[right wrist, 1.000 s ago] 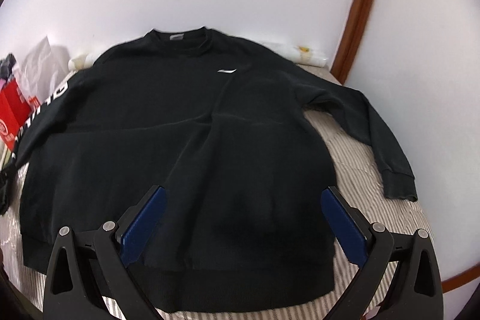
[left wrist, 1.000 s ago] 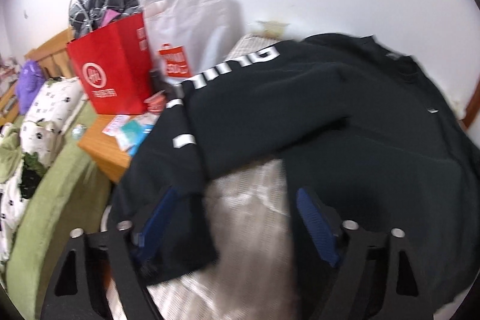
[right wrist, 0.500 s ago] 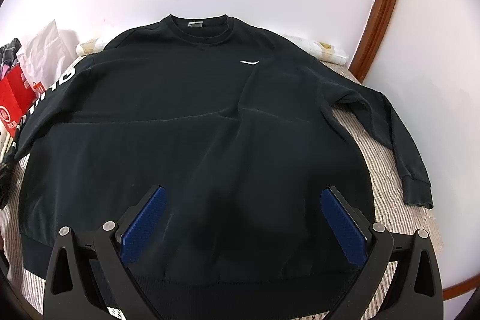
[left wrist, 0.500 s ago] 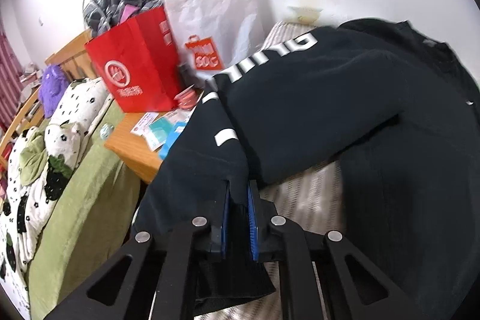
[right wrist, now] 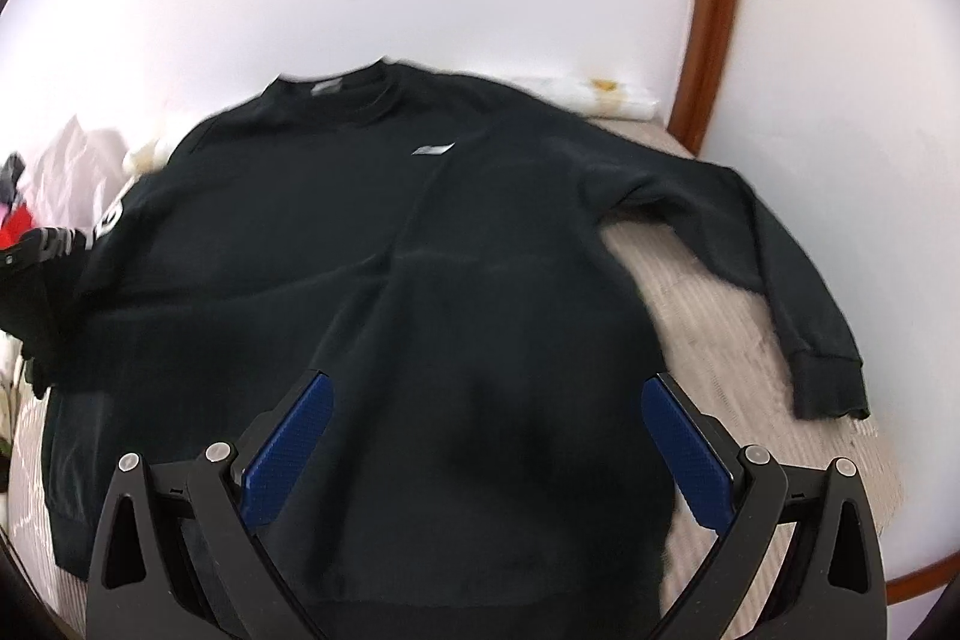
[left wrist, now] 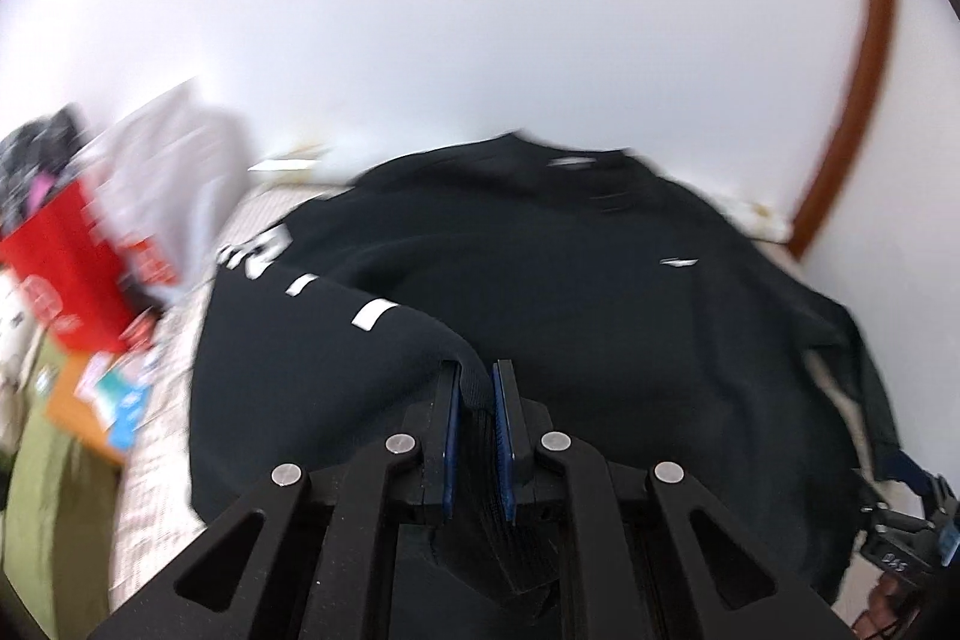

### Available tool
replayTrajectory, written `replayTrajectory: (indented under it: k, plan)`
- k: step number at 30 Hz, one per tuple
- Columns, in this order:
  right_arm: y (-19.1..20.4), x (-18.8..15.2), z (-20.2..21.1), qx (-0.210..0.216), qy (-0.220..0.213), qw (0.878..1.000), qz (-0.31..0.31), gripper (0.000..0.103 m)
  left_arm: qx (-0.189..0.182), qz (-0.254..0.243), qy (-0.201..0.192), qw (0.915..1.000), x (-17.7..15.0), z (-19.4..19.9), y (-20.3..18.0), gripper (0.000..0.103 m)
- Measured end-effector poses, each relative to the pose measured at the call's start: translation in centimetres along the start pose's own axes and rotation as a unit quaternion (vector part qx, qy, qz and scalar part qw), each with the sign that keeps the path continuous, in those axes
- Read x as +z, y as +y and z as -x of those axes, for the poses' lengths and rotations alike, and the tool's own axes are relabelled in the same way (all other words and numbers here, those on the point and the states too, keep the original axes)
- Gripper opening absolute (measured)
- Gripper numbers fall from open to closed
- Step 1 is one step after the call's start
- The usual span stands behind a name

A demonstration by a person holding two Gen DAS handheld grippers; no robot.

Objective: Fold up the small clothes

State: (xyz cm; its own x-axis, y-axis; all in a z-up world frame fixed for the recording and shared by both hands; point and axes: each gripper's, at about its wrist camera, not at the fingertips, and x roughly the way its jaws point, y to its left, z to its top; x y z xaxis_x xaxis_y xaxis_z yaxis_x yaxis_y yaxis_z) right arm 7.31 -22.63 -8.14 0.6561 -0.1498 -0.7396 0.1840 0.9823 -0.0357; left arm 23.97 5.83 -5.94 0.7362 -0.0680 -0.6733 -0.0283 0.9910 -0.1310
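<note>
Left gripper (left wrist: 477, 400) clamped on the black sweatshirt's (right wrist: 420, 280) lettered sleeve cuff (left wrist: 474, 388), sleeve lifted over the sweatshirt's body, right gripper (right wrist: 480, 436) spread wide above its hem, gripping nothing

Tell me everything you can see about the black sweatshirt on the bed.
The black sweatshirt lies front up on a striped bed cover, crew neck toward the wall, small white chest logo. One plain sleeve lies stretched out flat; the other, with white lettering, is pinched at its cuff by the left claw and lifted over the body.
</note>
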Motion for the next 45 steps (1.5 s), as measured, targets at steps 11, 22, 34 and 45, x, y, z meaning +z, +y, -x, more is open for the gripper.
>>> replayTrajectory:
  k: [11, 22, 34, 45]
  plan:
    - [-4.9, 2.2, -3.0, -0.024, -0.008, 0.999, 0.020, 0.100, -0.067, -0.046, 0.036, 0.9961, 0.4, -6.3, -8.5, 0.010]
    - [-2.9, 3.6, -5.1, 0.025, -0.003, 0.999, 0.040, 0.093, -0.112, -0.015, 0.069, 0.9912, 0.4, -7.4, -7.0, 0.030]
    - [9.4, 5.4, -9.1, 0.127, 0.017, 0.985, 0.115, 0.079, 0.022, 0.043, 0.056, 0.9973, -2.9, -3.9, 7.9, 0.050]
    - [10.5, 5.5, -15.4, 0.169, 0.078, 0.981, 0.064, 0.009, 0.073, 0.074, 0.103, 0.9892, -9.0, -5.9, 15.6, 0.052]
